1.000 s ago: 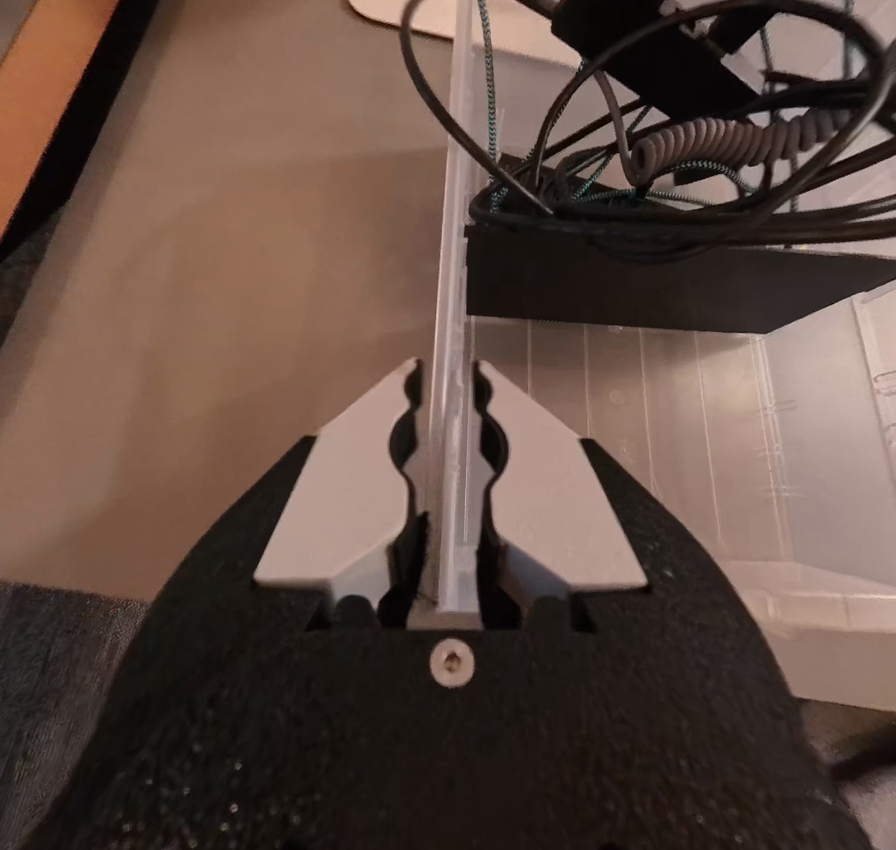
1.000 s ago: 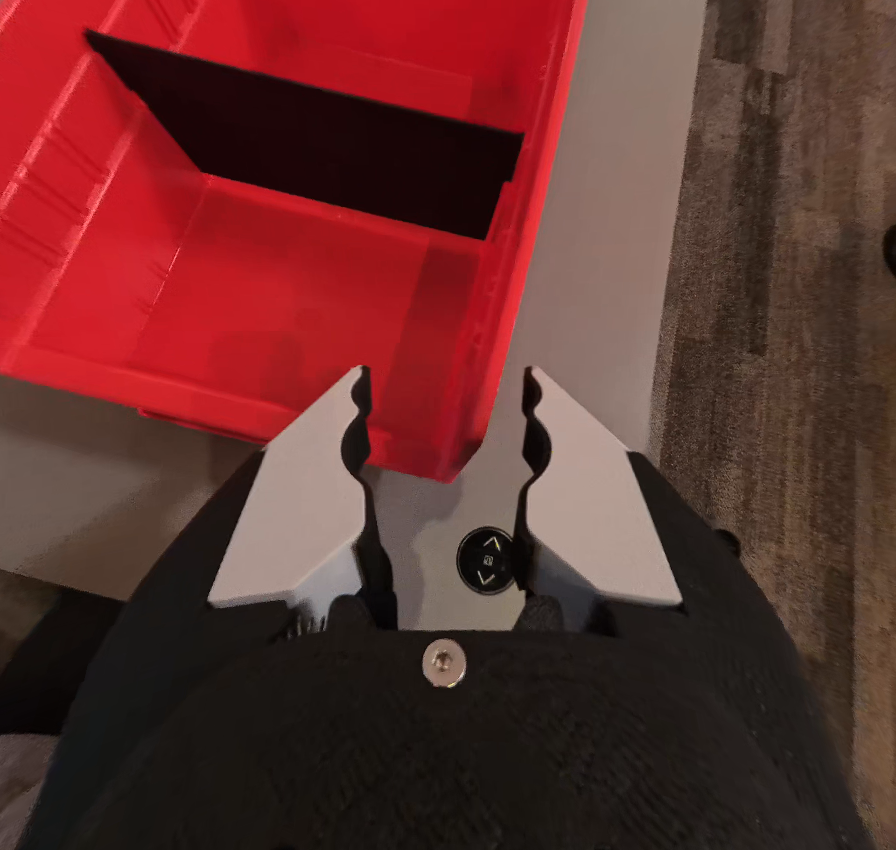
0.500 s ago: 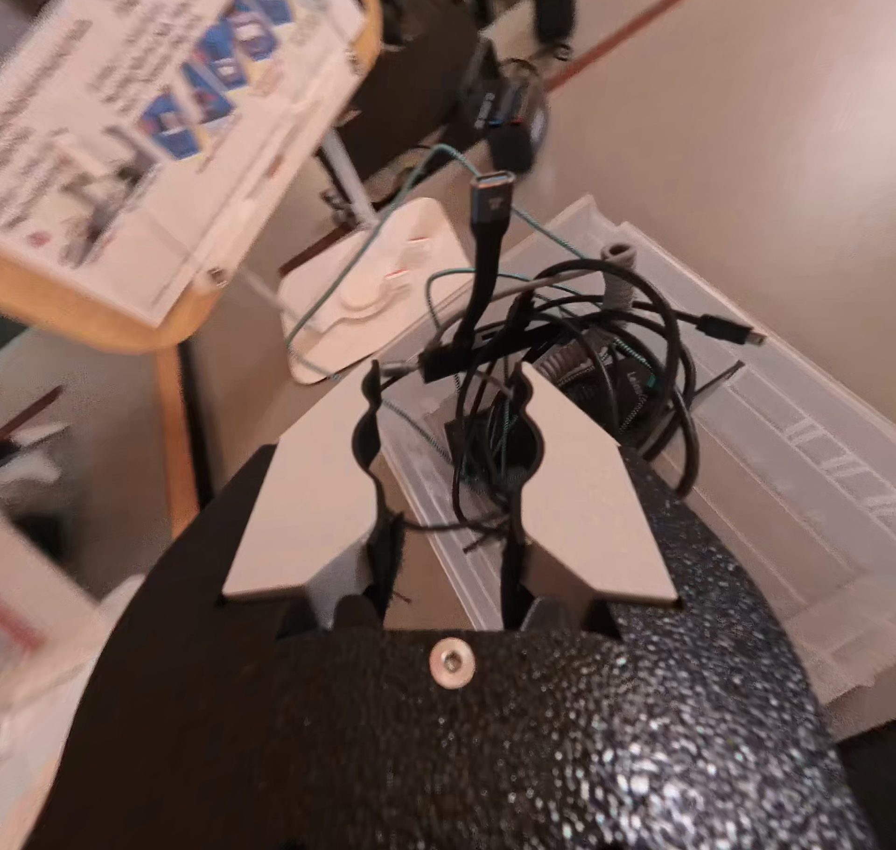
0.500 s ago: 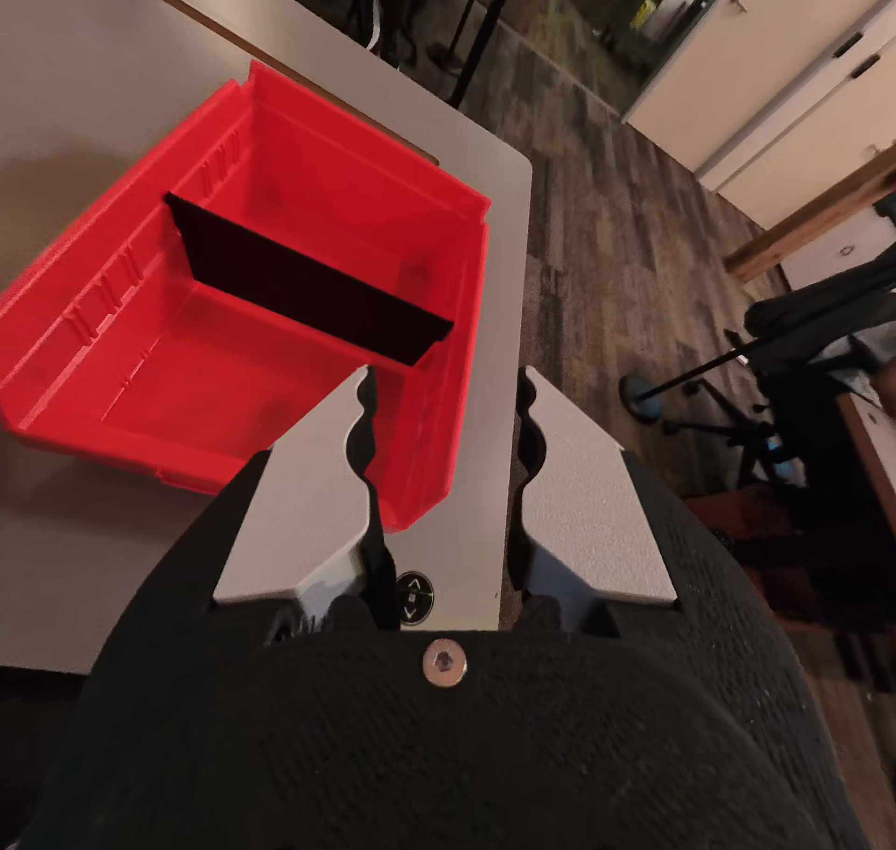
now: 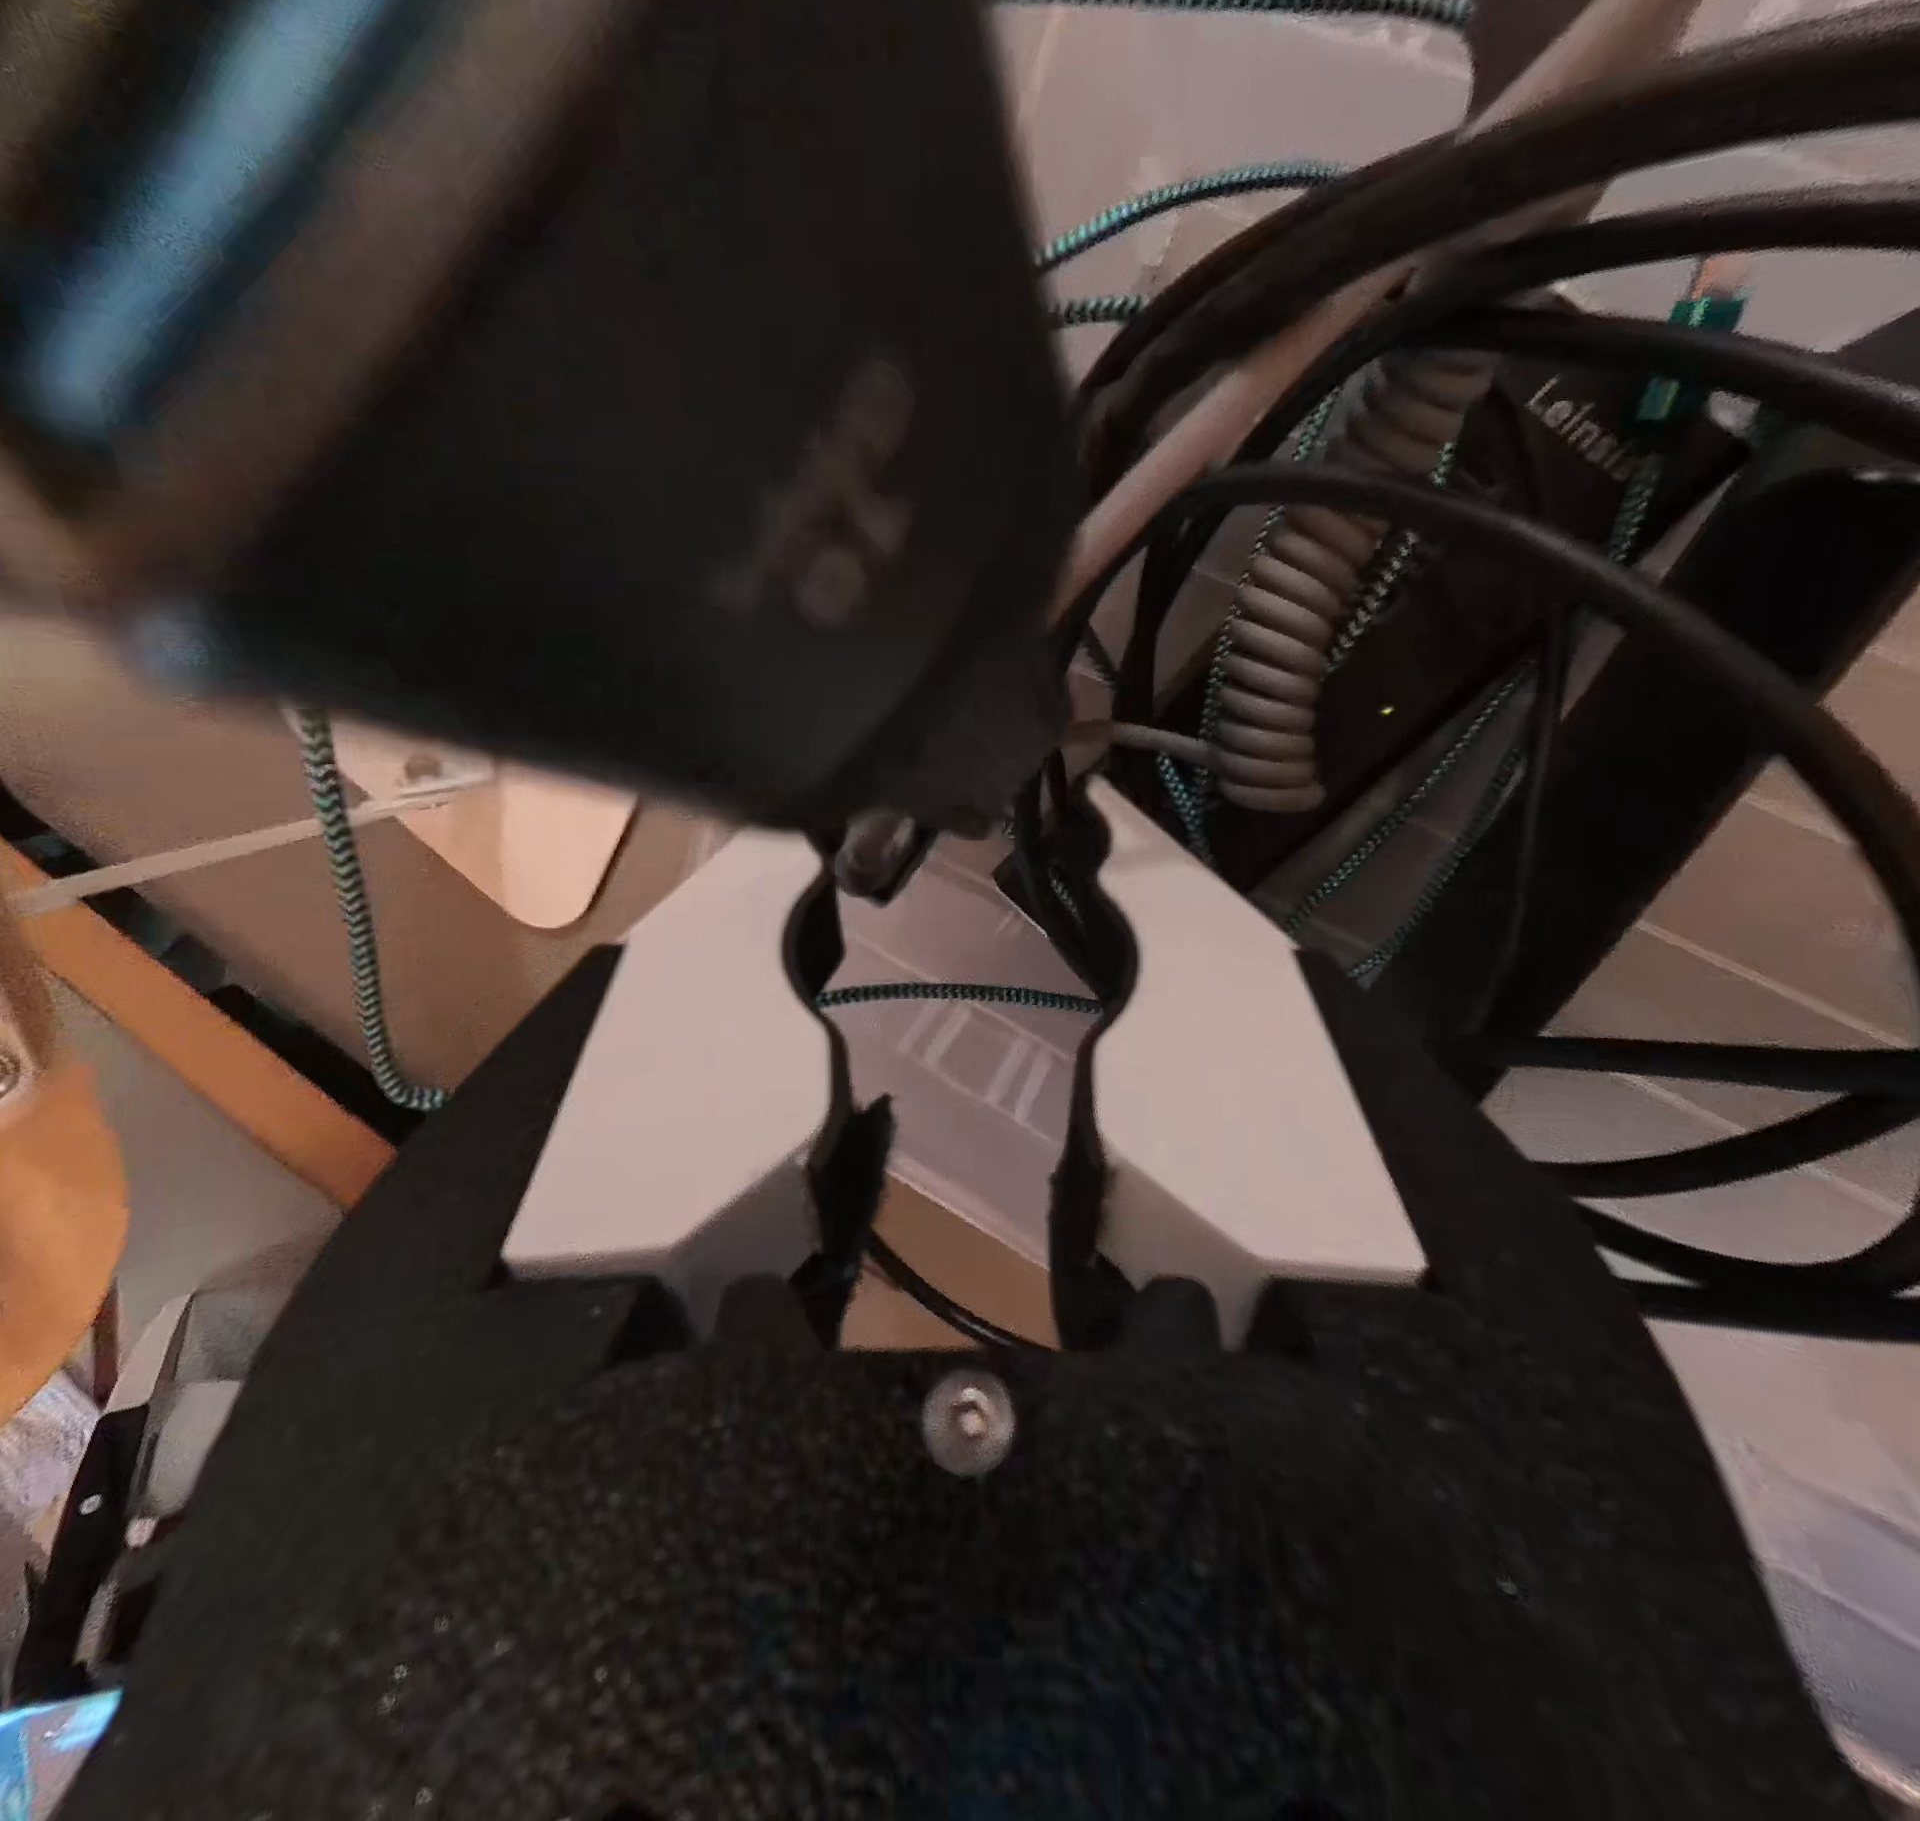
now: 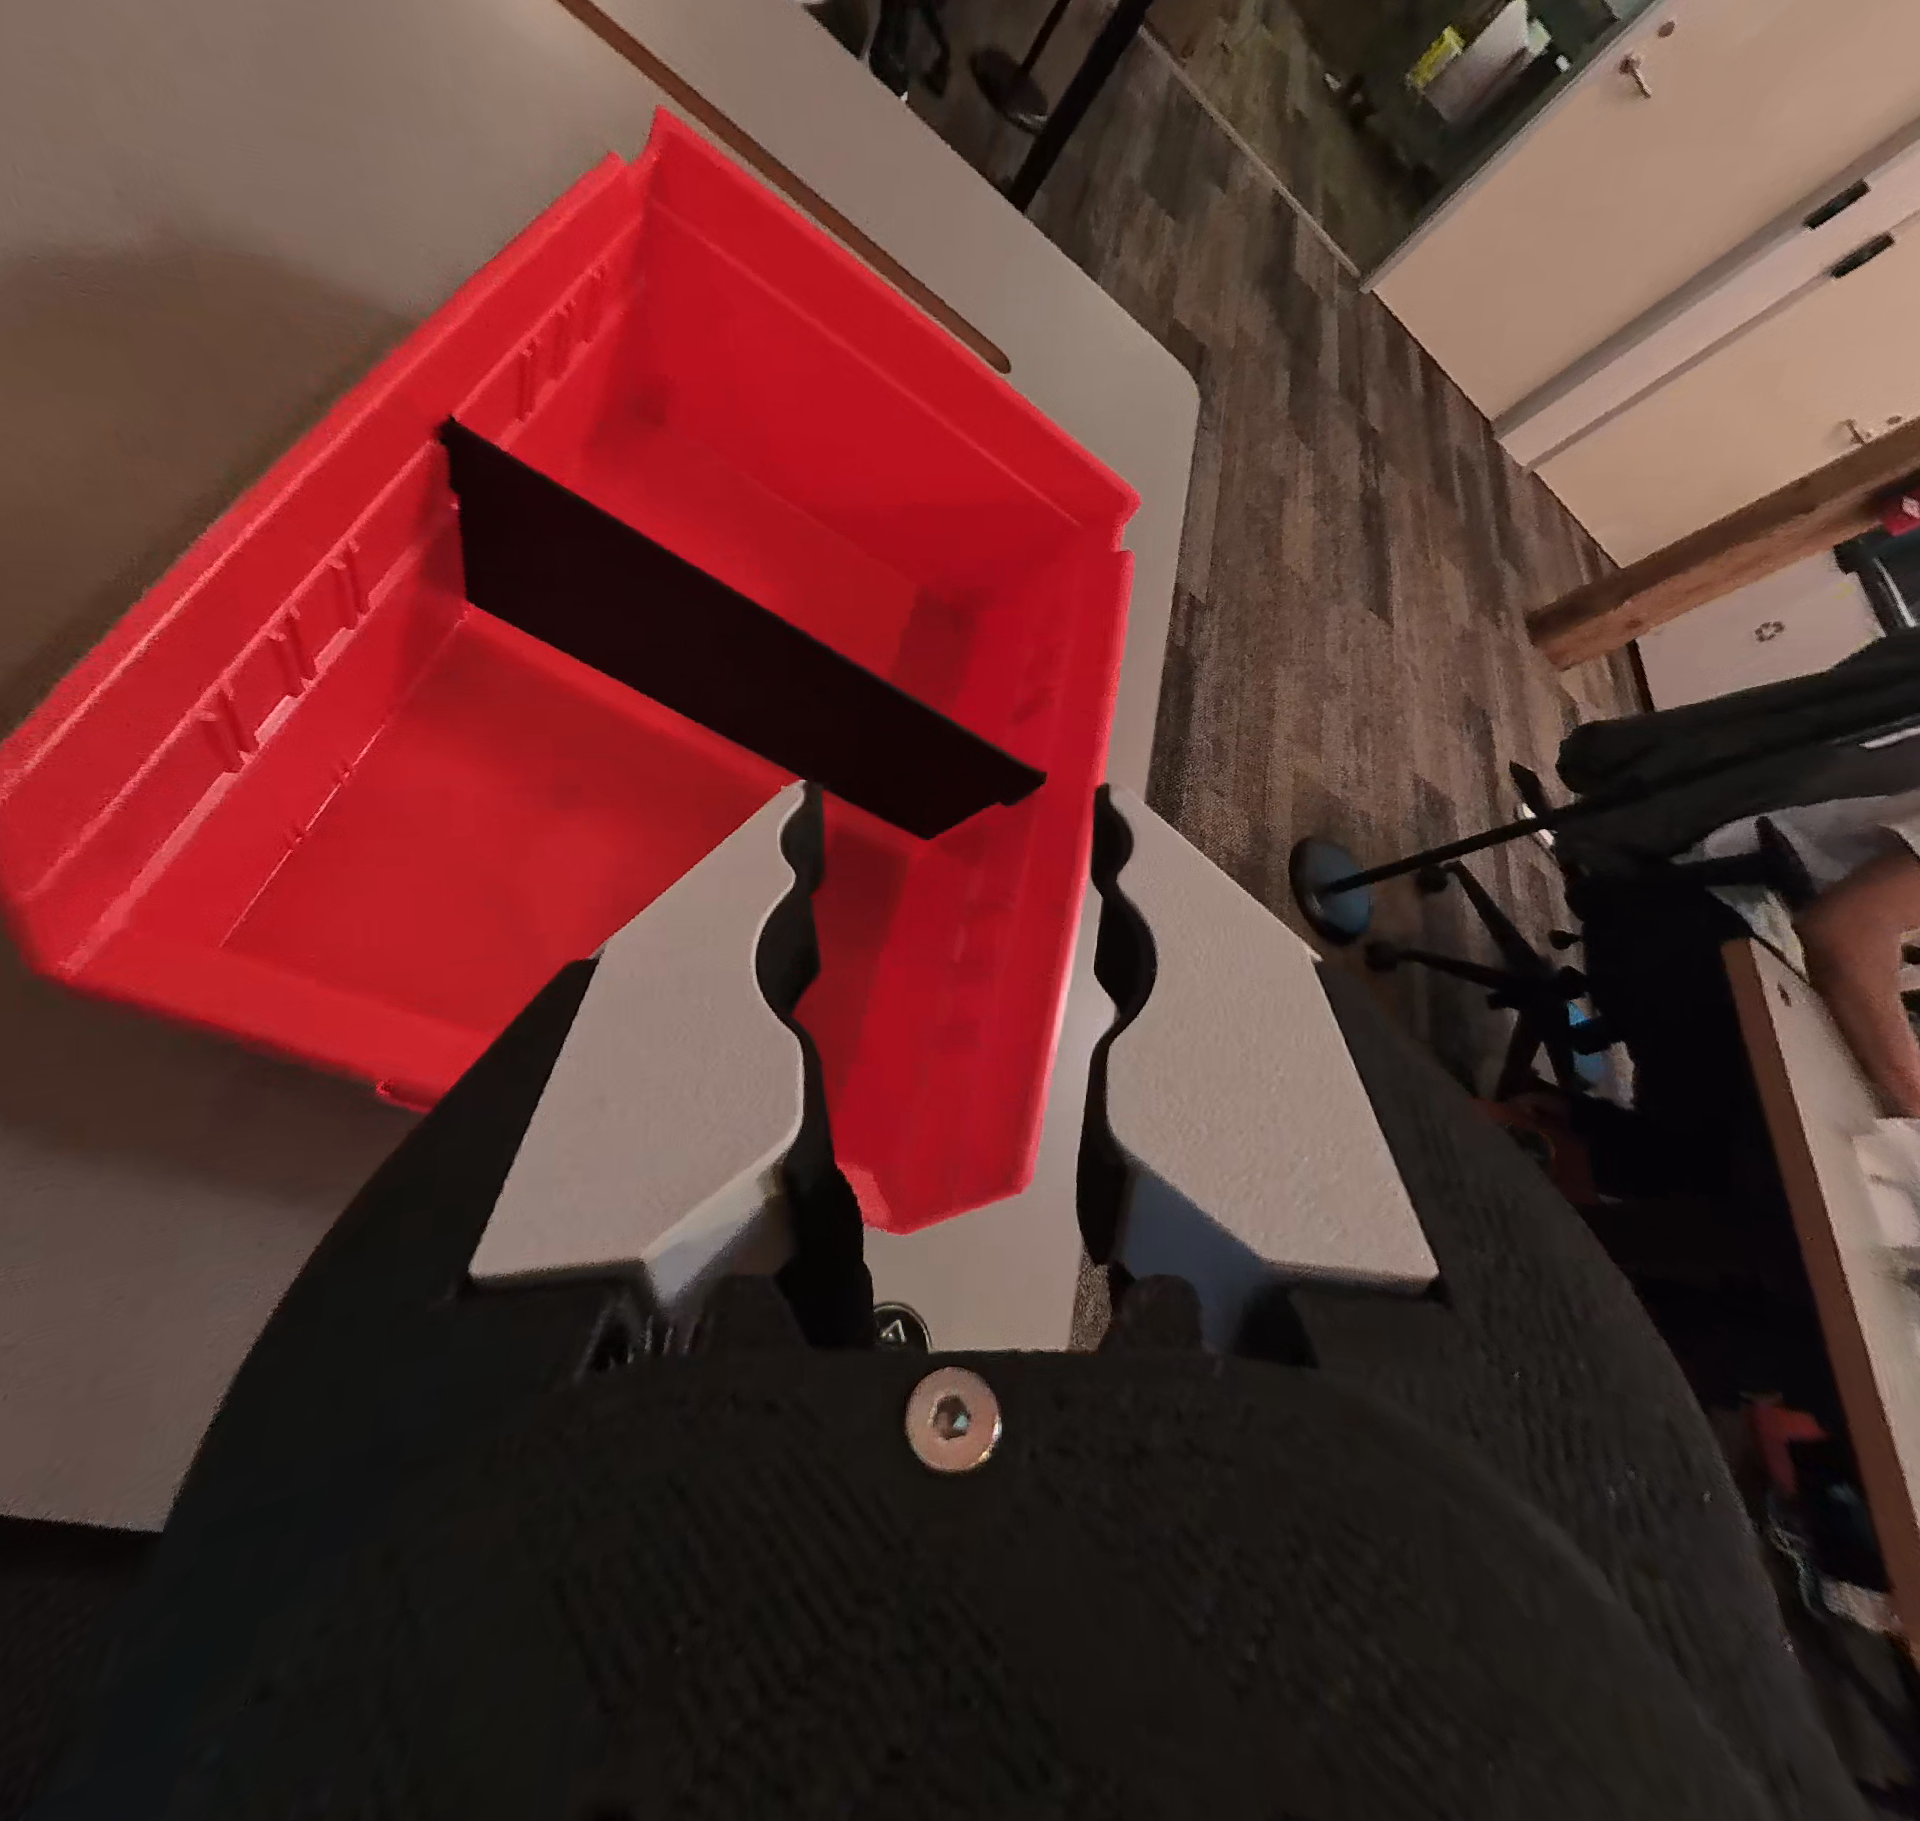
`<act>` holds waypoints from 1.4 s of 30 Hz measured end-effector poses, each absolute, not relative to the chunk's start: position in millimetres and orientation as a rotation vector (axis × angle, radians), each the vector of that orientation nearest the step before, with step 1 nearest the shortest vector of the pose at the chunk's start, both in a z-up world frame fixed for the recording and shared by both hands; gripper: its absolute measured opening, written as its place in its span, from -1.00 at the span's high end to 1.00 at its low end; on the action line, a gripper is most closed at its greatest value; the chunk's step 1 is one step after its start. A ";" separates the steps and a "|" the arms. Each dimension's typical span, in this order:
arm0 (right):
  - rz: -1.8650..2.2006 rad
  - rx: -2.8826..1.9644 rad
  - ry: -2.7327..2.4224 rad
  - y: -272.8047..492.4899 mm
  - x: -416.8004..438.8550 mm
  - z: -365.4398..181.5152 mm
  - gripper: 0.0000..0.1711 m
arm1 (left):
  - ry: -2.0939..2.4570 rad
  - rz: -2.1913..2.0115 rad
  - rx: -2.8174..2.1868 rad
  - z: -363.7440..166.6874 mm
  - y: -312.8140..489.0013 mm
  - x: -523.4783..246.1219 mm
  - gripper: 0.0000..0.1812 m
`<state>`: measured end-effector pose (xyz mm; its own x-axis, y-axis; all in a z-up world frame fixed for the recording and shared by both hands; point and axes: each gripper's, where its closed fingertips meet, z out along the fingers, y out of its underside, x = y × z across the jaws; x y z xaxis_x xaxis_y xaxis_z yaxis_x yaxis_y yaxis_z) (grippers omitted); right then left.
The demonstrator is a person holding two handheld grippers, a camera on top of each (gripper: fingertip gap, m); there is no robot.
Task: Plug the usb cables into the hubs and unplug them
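In the left wrist view a black USB hub (image 5: 623,369) hangs blurred and very close, filling the upper left. Its lower end sits just above my left gripper (image 5: 956,836), which is open and holds nothing. A teal braided cable (image 5: 956,994) crosses the gap between the fingers. Behind lie tangled black cables (image 5: 1558,348), a grey coiled cable (image 5: 1299,618) and a second black hub (image 5: 1507,566), all in a clear bin (image 5: 1766,898). My right gripper (image 6: 951,805) is open and empty above the near right corner of an empty red bin (image 6: 343,836).
The red bin has a black divider (image 6: 727,628) across its middle and stands near the table's right edge (image 6: 1174,545), with carpet floor beyond. A chair (image 6: 1714,805) and a person's arm (image 6: 1870,940) are at the far right. A white pad (image 5: 540,836) lies left of the clear bin. Across from one pair of fingers to the other is roughly 75 cm.
My left gripper let go of the clear bin's wall, opened and moved in close to the cable tangle; the hub now looms large. My right gripper rose and tilted up, staying open.
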<state>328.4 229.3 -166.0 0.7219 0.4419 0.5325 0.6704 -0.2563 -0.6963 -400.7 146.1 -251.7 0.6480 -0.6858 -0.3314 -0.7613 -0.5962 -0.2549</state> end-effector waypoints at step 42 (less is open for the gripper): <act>-0.111 -1.763 -0.835 218.5 324.8 -145.1 0.53 | 0.680 0.795 -1.566 290.4 175.7 -146.9 0.86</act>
